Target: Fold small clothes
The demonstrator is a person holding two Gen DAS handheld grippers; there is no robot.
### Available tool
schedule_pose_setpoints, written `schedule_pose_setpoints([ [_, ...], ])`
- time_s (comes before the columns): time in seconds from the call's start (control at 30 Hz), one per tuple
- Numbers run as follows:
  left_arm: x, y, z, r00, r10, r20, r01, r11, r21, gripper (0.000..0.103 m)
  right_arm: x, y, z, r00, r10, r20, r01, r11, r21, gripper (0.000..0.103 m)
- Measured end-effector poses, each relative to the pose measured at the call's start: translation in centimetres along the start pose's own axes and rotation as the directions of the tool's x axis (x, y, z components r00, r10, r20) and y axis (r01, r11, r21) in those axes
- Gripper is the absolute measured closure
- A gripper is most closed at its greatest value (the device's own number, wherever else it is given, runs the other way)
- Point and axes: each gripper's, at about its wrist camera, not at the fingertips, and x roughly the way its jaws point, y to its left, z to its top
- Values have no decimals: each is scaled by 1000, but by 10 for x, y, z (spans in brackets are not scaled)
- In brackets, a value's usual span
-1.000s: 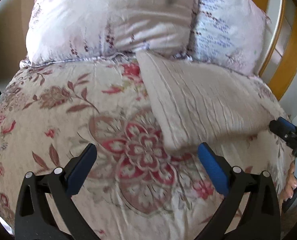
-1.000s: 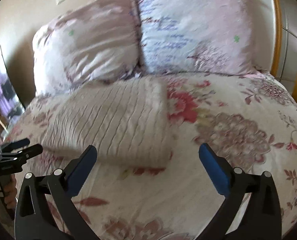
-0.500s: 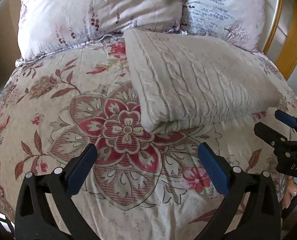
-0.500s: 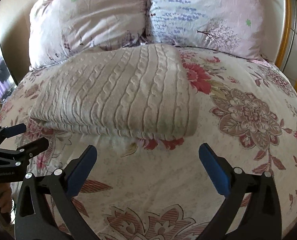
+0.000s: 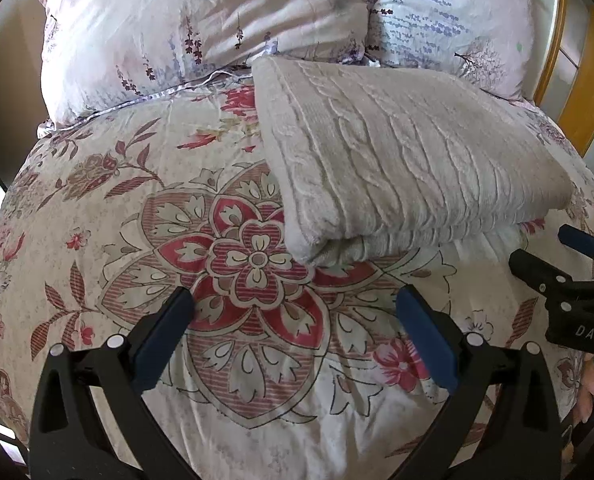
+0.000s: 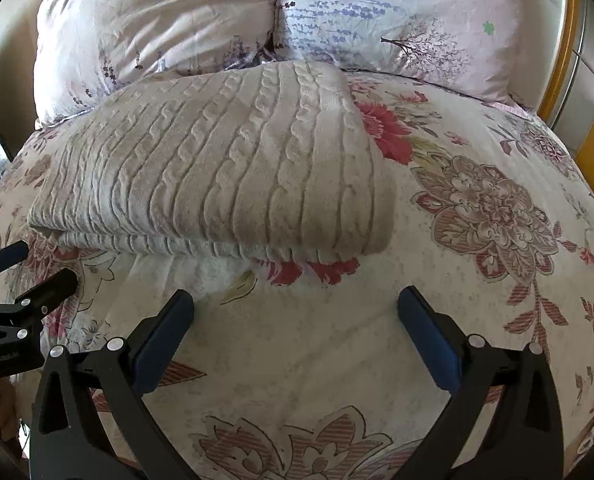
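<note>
A cream cable-knit sweater (image 5: pixel 409 160) lies folded in a flat rectangle on the floral bedspread (image 5: pixel 137 208), its far edge against the pillows. It also shows in the right wrist view (image 6: pixel 225 172). My left gripper (image 5: pixel 295 312) is open and empty, hovering over the bedspread just in front of the sweater's near left corner. My right gripper (image 6: pixel 295 312) is open and empty, just in front of the sweater's near edge. The right gripper also shows at the right of the left wrist view (image 5: pixel 553 260), and the left gripper at the left of the right wrist view (image 6: pixel 33 268).
Two floral pillows (image 5: pixel 201 28) (image 6: pixel 397 20) lean against the headboard behind the sweater. A wooden bed frame (image 5: pixel 589 80) runs along the right. Floral bedspread (image 6: pixel 477 208) spreads to the right of the sweater.
Both grippers have pulled back and lowered a little from the folded sweater, both staying open. The sweater now looks larger and sharper in both views; it has not shifted on the bed.
</note>
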Motion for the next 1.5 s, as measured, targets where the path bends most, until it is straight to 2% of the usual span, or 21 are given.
schedule_pose_setpoints([
  [1.5, 2, 0, 0, 1000, 0, 1, 0, 1000, 0, 2, -2, 0, -2, 1000, 0, 12, 0, 1000, -1, 1],
])
